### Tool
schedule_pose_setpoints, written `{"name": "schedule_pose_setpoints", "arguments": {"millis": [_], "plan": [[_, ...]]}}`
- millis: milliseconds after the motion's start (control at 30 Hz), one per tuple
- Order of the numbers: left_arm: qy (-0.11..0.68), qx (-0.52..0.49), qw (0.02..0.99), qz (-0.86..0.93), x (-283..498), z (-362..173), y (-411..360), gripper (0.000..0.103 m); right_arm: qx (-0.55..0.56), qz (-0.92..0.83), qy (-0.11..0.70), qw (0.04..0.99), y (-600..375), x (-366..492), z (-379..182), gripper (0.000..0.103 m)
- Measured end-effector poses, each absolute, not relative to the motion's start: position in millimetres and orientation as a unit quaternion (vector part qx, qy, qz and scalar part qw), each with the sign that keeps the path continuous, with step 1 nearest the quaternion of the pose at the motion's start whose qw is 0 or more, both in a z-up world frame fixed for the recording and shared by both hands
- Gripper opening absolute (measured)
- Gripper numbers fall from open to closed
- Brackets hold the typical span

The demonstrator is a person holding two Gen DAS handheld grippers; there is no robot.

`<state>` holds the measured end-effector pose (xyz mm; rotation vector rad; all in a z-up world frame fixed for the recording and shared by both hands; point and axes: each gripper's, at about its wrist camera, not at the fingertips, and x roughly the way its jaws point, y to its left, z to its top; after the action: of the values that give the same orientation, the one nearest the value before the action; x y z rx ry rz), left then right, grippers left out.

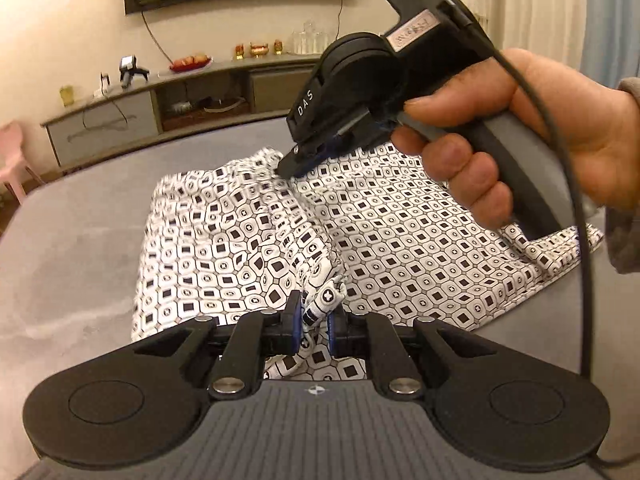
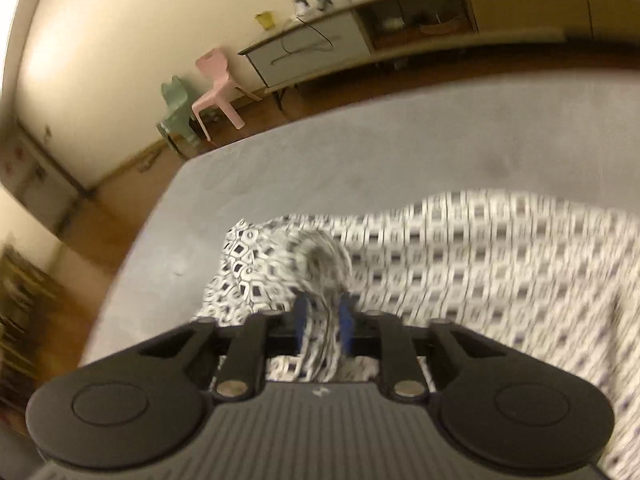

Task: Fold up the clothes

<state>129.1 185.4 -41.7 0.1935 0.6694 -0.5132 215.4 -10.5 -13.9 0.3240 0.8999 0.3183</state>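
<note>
- On grey bed [image 1: 72, 248]: patterned garment [image 1: 400, 240], spread flat.
- Left tongs [image 1: 316, 320]: clamped on its near fold.
- Right tongs [image 2: 324, 320]: pinched shut on bunched cloth at far edge.

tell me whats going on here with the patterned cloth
A person is folding a black-and-white patterned garment spread on a grey bed, with a handheld gripper in each hand. The left gripper is shut on a bunched fold at the near edge. The right gripper, held in the person's hand, has pinched the cloth farther back.
</note>
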Motion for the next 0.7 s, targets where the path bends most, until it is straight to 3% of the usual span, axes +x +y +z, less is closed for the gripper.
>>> {"name": "schedule_pose_setpoints", "arguments": {"millis": [100,167,200,233,300,333,367,400,467,533,567,600,633,700], "plan": [[0.339,0.085,0.901,-0.259,135,-47,179,0.011,0.093,0.125,0.426,0.891,-4,226,-18,0.006],[0.334,0.071,0.9,-0.273,130,-33,192,0.022,0.065,0.107,0.426,0.896,-1,229,-23,0.007],[0.32,0.051,0.903,-0.284,126,-21,205,0.039,0.069,0.106,0.422,0.898,0,229,-20,0.011],[0.306,0.031,0.905,-0.294,123,-8,219,0.064,0.079,0.111,0.412,0.901,0,232,-16,0.013],[0.275,-0.013,0.917,-0.288,117,8,252,0.089,0.088,0.137,0.398,0.903,5,224,2,0.015],[0.263,-0.034,0.923,-0.277,117,13,267,0.09,0.084,0.156,0.395,0.901,15,224,10,0.016],[0.253,-0.055,0.929,-0.265,116,18,283,0.09,0.077,0.175,0.393,0.899,27,225,17,0.024],[0.264,-0.079,0.931,-0.238,123,14,295,0.088,0.064,0.195,0.392,0.897,43,229,21,0.041],[0.309,-0.094,0.928,-0.184,142,-6,303,0.076,0.03,0.226,0.392,0.891,75,238,27,0.061],[0.349,-0.086,0.922,-0.145,158,-27,302,0.055,-0.02,0.236,0.402,0.885,110,252,21,0.06],[0.36,-0.073,0.918,-0.148,162,-35,296,0.05,-0.044,0.234,0.414,0.878,124,260,15,0.052],[0.371,-0.06,0.914,-0.151,166,-43,290,0.04,-0.066,0.233,0.429,0.87,137,267,9,0.021],[0.378,-0.049,0.91,-0.16,168,-49,284,0.033,-0.082,0.231,0.448,0.859,145,272,2,0.002],[0.381,-0.018,0.909,-0.168,168,-54,273,0.03,-0.11,0.224,0.459,0.853,154,275,-6,0.001]]}}
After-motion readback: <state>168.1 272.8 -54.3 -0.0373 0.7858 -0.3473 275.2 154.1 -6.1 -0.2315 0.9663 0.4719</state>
